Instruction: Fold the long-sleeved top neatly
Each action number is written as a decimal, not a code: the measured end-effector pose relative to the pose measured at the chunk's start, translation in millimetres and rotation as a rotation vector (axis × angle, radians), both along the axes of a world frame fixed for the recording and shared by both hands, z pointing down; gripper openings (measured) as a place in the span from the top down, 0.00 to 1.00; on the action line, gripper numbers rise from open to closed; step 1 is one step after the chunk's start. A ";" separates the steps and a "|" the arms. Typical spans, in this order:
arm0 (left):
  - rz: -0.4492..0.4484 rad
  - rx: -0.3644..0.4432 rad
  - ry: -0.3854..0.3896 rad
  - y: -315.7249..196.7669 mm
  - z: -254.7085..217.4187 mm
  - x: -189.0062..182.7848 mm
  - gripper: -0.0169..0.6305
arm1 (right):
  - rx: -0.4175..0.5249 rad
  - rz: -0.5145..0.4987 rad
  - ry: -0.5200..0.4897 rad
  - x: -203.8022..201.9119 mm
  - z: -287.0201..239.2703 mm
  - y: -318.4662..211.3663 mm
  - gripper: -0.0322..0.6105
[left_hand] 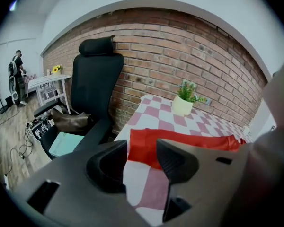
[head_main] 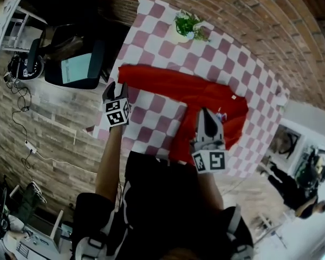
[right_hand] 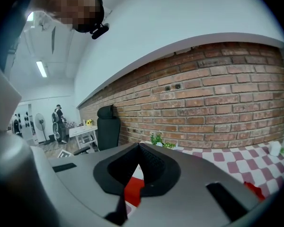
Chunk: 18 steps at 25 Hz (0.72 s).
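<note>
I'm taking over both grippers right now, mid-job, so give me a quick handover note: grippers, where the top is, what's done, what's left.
Left gripper: open and empty, just short of the left end of the red top.
Right gripper: shut, nothing seen held, above the top's near part.
Top: lies on the checked tablecloth in a rough L, with one strip running left and one towards the near edge.
Done: the top is laid out; no finished fold shows.
Left: fold it into a neat pack, probably starting from the left end.
</note>
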<state>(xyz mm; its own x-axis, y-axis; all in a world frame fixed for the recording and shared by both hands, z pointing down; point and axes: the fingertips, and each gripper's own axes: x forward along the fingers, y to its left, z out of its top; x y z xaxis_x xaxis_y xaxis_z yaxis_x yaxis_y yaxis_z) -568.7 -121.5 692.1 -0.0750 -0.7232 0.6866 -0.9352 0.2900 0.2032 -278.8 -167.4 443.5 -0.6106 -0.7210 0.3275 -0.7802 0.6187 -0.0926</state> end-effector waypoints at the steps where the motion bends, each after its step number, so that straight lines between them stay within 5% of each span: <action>1: -0.004 -0.019 0.012 -1.4 8.3 -2.1 0.71 | -0.003 0.000 0.004 -1.9 1.9 -0.5 0.94; 12: 0.018 -0.139 0.021 -4.0 50.1 -5.7 0.71 | -0.030 0.014 0.019 -14.1 12.2 -11.7 0.94; 18: 0.032 -0.135 0.015 -5.3 54.2 -0.3 0.88 | -0.031 0.036 0.021 -10.4 14.1 -15.6 0.94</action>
